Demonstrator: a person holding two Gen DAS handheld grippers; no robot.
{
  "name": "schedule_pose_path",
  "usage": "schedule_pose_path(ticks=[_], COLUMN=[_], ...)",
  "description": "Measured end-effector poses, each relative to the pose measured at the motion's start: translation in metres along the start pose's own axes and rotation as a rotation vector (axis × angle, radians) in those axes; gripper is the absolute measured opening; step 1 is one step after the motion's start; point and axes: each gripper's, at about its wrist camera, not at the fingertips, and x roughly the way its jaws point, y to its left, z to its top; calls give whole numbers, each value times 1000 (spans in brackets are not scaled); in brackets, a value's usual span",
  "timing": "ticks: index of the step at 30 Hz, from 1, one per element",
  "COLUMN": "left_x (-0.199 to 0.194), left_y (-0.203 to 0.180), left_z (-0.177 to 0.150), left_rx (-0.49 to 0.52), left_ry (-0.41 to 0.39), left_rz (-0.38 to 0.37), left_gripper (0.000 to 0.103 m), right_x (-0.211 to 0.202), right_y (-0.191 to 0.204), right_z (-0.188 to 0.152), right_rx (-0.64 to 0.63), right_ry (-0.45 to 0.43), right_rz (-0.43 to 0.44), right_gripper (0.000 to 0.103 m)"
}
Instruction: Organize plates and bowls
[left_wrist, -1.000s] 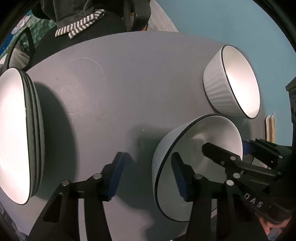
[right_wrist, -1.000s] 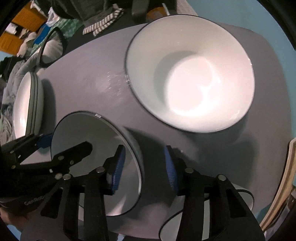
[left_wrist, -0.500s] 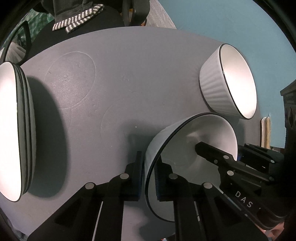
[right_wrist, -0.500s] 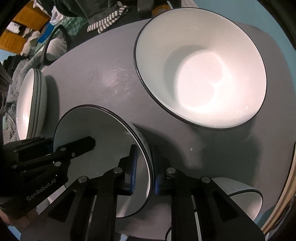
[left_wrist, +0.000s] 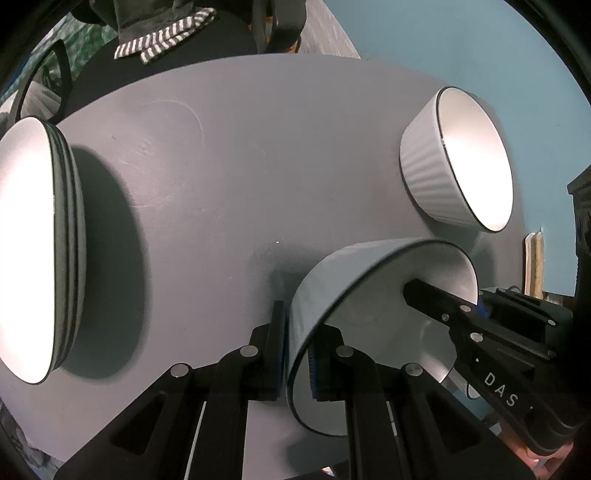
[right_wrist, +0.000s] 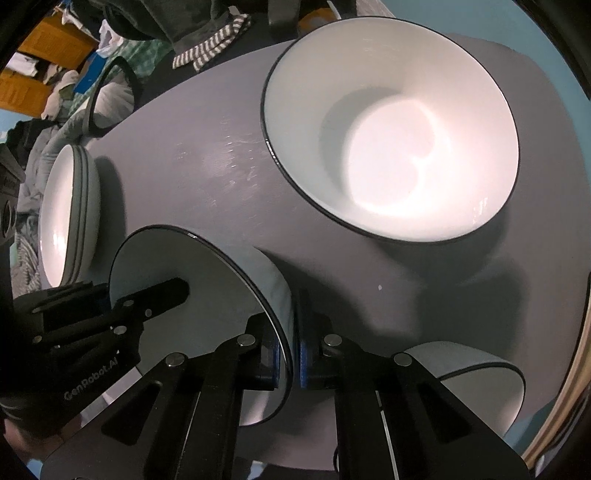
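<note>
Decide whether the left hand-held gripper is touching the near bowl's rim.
Touching. In the left wrist view, the left hand-held gripper is shut on the bowl, with one pad on each side of its wall and no gap showing.

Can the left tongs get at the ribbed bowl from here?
Probably not yet: the left tongs are shut on the held bowl's rim, which lies between them and the ribbed bowl.

A lived-in home room — heaped laundry (right_wrist: 55, 122), striped cloth (left_wrist: 162, 40) beyond a grey table (left_wrist: 240, 166).
</note>
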Motion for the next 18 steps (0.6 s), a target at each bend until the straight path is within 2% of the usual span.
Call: schedule_pose_path(ticks=[8, 18], left_x=[-19, -51], left_y=[-4, -35], left_z=[1, 16], left_rx=[15, 70], left_ry=[-30, -83], left_rz=[-9, -27], left_gripper=[9, 9], right_x=[-16, -48], right_y=[10, 9], right_z=[-1, 6], right_rx=[-9, 11], right_ry=[-29, -79], right_rz=[-16, -38], right_gripper=[7, 8])
